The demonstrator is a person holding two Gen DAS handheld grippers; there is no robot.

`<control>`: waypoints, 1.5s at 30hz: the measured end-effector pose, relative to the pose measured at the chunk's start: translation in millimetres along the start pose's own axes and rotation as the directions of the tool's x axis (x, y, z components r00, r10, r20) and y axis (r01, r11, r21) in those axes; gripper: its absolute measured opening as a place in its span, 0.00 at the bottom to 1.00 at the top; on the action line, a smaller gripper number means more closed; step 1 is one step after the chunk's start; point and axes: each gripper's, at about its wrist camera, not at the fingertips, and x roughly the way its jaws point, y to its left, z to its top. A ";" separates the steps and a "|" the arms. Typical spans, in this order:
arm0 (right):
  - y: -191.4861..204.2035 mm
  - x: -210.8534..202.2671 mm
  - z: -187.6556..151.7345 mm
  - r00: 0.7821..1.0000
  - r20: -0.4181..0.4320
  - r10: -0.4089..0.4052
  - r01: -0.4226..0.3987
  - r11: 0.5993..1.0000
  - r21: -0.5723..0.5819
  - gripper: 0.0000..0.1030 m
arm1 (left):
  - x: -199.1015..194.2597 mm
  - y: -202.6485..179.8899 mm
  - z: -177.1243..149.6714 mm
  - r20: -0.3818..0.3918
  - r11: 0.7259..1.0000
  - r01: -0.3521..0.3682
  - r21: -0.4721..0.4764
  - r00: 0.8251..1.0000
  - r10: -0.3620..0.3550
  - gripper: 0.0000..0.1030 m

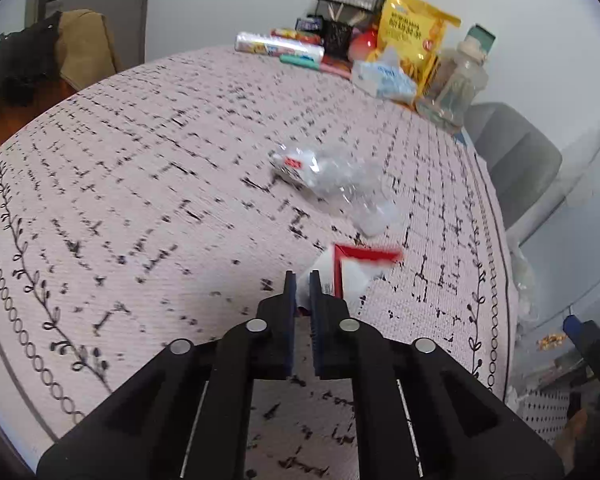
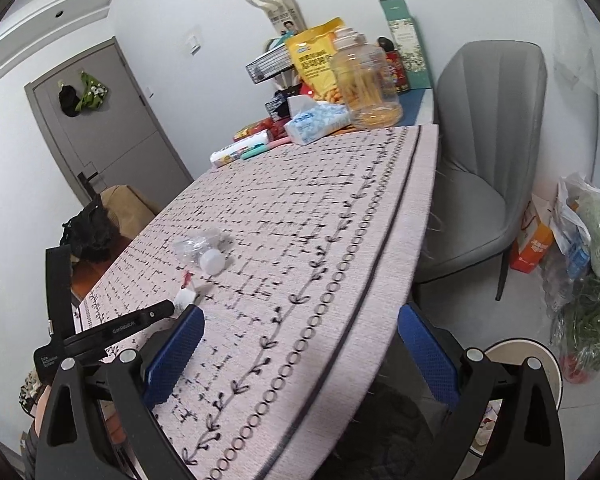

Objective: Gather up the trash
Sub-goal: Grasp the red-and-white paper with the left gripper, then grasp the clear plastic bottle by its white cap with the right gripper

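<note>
My left gripper (image 1: 302, 280) is shut on a white wrapper with a red edge (image 1: 348, 270), held just above the patterned tablecloth (image 1: 140, 200). The same wrapper shows small in the right wrist view (image 2: 186, 294), at the tip of the left gripper. A crushed clear plastic bottle (image 1: 336, 184) lies on the cloth beyond it; in the right wrist view the bottle (image 2: 204, 250) shows its white cap. My right gripper (image 2: 300, 328) is open and empty, low over the table's near edge.
Snacks, a tissue pack (image 2: 316, 120), a clear jar (image 2: 364, 80) and boxes crowd the table's far end. A grey chair (image 2: 480, 152) stands right of the table. Bags (image 2: 580, 240) and a round bin (image 2: 540, 364) sit on the floor at right.
</note>
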 end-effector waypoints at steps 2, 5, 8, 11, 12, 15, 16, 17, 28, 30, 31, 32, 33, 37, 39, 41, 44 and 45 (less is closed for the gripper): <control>7.9 4.0 1.3 1.000 -0.006 0.007 -0.007 1.000 -0.014 0.92 | -7.5 8.1 0.5 0.015 1.000 0.012 -0.019 1.000 -0.012 0.03; 24.3 11.8 4.4 1.000 -0.017 0.022 -0.023 0.999 -0.044 0.92 | -18.3 20.3 1.4 0.041 0.999 0.026 -0.045 0.999 -0.024 0.03; 38.8 18.3 5.9 0.999 -0.025 0.034 -0.036 0.997 -0.063 0.92 | -26.8 34.2 2.7 0.060 0.996 0.052 -0.076 0.997 -0.048 0.03; 50.1 23.4 6.9 0.999 -0.032 0.042 -0.044 0.996 -0.074 0.92 | -35.5 47.2 3.6 0.082 0.992 0.070 -0.107 0.995 -0.061 0.03; 54.4 25.4 7.3 0.998 -0.033 0.046 -0.048 0.996 -0.077 0.92 | -38.5 51.6 3.2 0.090 0.991 0.074 -0.115 0.994 -0.064 0.03; 65.9 31.1 7.6 0.998 -0.041 0.052 -0.056 0.994 -0.091 0.92 | -48.8 65.1 4.6 0.121 0.986 0.095 -0.139 0.990 -0.078 0.03; 69.6 33.4 7.9 0.998 -0.044 0.054 -0.058 0.994 -0.096 0.92 | -50.6 68.2 5.0 0.128 0.985 0.096 -0.143 0.989 -0.078 0.03; 72.2 35.4 8.2 0.997 -0.047 0.056 -0.060 0.993 -0.101 0.92 | -52.6 70.8 6.1 0.137 0.984 0.098 -0.147 0.987 -0.078 0.03; 110.4 82.1 20.0 0.992 -0.115 0.059 -0.079 0.980 -0.180 0.83 | -53.9 95.6 13.1 0.163 0.974 0.088 -0.208 0.985 -0.054 0.03; 115.3 99.5 23.2 0.989 -0.140 0.052 -0.079 0.978 -0.193 0.77 | -51.3 97.9 14.0 0.159 0.973 0.084 -0.213 0.986 -0.051 0.03; 116.4 106.8 24.7 0.988 -0.149 0.050 -0.079 0.977 -0.196 0.76 | -49.7 99.8 14.6 0.156 0.972 0.082 -0.219 0.987 -0.048 0.03; 118.0 114.7 26.1 0.986 -0.157 0.047 -0.078 0.977 -0.200 0.75 | -48.5 101.2 15.1 0.154 0.971 0.080 -0.223 0.987 -0.046 0.03; 119.3 125.8 27.9 0.984 -0.170 0.044 -0.079 0.975 -0.207 0.74 | -48.0 102.3 14.9 0.152 0.971 0.078 -0.226 0.987 -0.044 0.03; 120.0 155.7 32.0 0.978 -0.207 0.019 -0.066 0.973 -0.223 0.71 | -43.9 107.5 14.7 0.146 0.968 0.075 -0.239 0.988 -0.040 0.03; 120.1 167.3 34.1 0.974 -0.224 0.012 -0.065 0.970 -0.232 0.70 | -40.5 109.5 15.6 0.139 0.967 0.075 -0.244 0.989 -0.042 0.03; 122.5 175.1 35.9 0.973 -0.231 0.012 -0.074 0.963 -0.260 0.70 | -37.1 110.2 15.7 0.133 0.966 0.075 -0.247 0.990 -0.042 0.03; 127.5 184.3 35.5 0.969 -0.248 0.009 -0.088 0.947 -0.308 0.69 | -35.2 110.9 15.8 0.133 0.965 0.076 -0.251 0.990 -0.043 0.03; 128.8 188.2 34.2 0.965 -0.262 0.011 -0.098 0.942 -0.322 0.62 | -35.2 110.7 15.8 0.133 0.965 0.076 -0.251 0.990 -0.043 0.03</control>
